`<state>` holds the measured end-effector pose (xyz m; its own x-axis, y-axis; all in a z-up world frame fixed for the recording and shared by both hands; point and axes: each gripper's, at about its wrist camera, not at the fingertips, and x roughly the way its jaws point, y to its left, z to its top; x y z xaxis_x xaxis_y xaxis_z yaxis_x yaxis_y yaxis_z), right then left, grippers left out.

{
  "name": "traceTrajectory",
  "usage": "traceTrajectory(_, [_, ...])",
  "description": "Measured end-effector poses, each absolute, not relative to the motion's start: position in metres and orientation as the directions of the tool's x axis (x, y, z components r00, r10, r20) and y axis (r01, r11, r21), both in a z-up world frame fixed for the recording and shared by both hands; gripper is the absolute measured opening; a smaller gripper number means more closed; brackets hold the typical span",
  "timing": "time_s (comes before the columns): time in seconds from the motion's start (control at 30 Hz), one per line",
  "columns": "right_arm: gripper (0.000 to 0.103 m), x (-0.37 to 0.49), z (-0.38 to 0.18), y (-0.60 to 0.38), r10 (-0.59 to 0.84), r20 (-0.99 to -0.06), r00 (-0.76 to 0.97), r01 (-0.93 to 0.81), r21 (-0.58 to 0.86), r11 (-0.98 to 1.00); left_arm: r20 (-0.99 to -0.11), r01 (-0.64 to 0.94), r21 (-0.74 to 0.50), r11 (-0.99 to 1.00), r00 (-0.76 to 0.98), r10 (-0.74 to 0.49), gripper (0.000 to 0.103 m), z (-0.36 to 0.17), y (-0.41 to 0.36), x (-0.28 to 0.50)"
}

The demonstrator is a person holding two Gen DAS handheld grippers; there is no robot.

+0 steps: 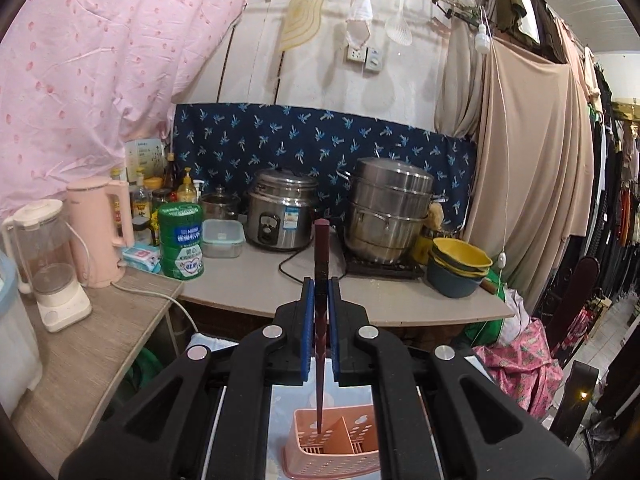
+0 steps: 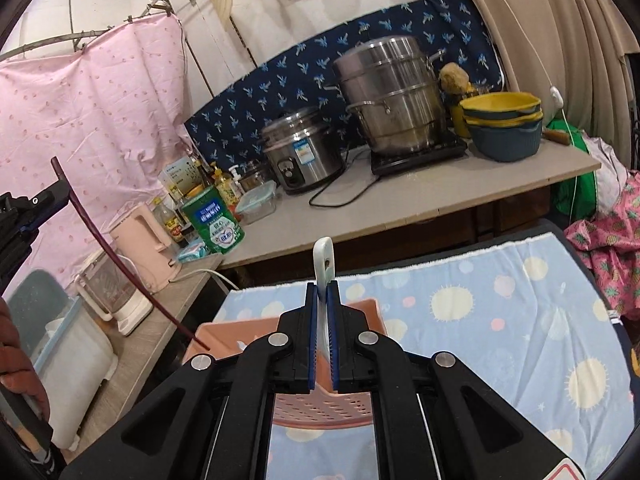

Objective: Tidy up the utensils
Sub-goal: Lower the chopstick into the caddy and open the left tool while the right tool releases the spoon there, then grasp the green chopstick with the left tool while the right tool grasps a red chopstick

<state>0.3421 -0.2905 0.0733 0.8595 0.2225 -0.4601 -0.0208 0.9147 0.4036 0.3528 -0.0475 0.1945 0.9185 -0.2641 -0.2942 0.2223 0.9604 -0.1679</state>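
My left gripper (image 1: 321,284) is shut on a dark maroon chopstick (image 1: 320,248), held upright. Its lower tip hangs over the left compartment of a pink perforated utensil basket (image 1: 352,460) below. In the right wrist view my right gripper (image 2: 323,286) is shut on a white utensil handle (image 2: 325,258) with a hole near its top. The rest of that utensil is hidden between the pads. The same pink basket (image 2: 372,312) lies just beyond and under these fingers, and the maroon chopstick (image 2: 120,268) reaches down into the basket's left end from the left gripper (image 2: 60,188).
The basket rests on a pale blue dotted cloth (image 2: 500,312). Beyond it a counter (image 2: 420,200) carries a rice cooker (image 2: 300,148), a steel steamer pot (image 2: 392,96), stacked yellow and blue bowls (image 2: 504,124) and a green tin (image 2: 212,220). A pink kettle (image 1: 100,228) and blender (image 1: 52,268) stand left.
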Motion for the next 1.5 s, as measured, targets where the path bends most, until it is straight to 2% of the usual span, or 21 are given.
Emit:
traceTrajectory(0.23, [0.006,0.348,0.05,-0.292,0.215,-0.501,0.838,0.001,0.396,0.918,-0.367,0.206,-0.187,0.961,0.893,-0.262,0.008,0.166,-0.044,0.365])
traceTrajectory(0.37, [0.01,0.343,0.046,-0.292,0.207,-0.499,0.842,0.006,0.393,0.92,-0.372,0.19,-0.193,0.963,0.894,-0.251,0.009,0.161,-0.04,0.361])
traceTrajectory(0.5, [0.012,0.332,0.048,-0.295,0.202,-0.49,0.848,0.014,0.402,0.916,-0.376,0.175,-0.196,0.965,0.895,-0.238,0.035,0.16,-0.034,0.351])
traceTrajectory(0.6, [0.012,0.318,0.053,-0.295,0.201,-0.486,0.851,0.014,0.402,0.915,-0.378,0.172,-0.195,0.966,0.895,-0.236,0.038,0.159,-0.029,0.338])
traceTrajectory(0.67, [0.021,0.306,0.056,-0.295,0.2,-0.482,0.853,0.012,0.401,0.916,-0.391,0.169,-0.191,0.967,0.891,-0.232,0.051,0.158,-0.026,0.329])
traceTrajectory(0.7, [0.024,0.299,0.057,-0.295,0.201,-0.48,0.854,0.012,0.404,0.915,-0.396,0.17,-0.191,0.967,0.888,-0.234,0.062,0.157,-0.024,0.322])
traceTrajectory(0.73, [0.029,0.291,0.058,-0.295,0.202,-0.477,0.856,0.012,0.407,0.913,-0.397,0.172,-0.191,0.966,0.887,-0.236,0.067,0.156,-0.021,0.316])
traceTrajectory(0.9, [0.031,0.249,0.059,-0.29,0.202,-0.484,0.852,0.016,0.409,0.912,-0.438,0.196,-0.164,0.967,0.864,-0.249,0.068,0.141,-0.014,0.277])
traceTrajectory(1.03, [0.037,0.208,0.05,-0.282,0.195,-0.507,0.84,0.024,0.393,0.919,-0.485,0.196,-0.149,0.969,0.839,-0.245,0.068,0.121,-0.005,0.242])
traceTrajectory(1.33, [0.038,0.111,-0.005,-0.266,0.204,-0.62,0.758,0.07,0.388,0.919,-0.656,0.173,-0.173,0.97,0.714,-0.245,0.068,0.041,0.012,0.158])
traceTrajectory(1.5, [0.038,0.065,-0.042,-0.261,0.188,-0.68,0.709,0.124,0.382,0.916,-0.708,0.15,-0.193,0.97,0.663,-0.243,0.068,0.001,0.019,0.119])
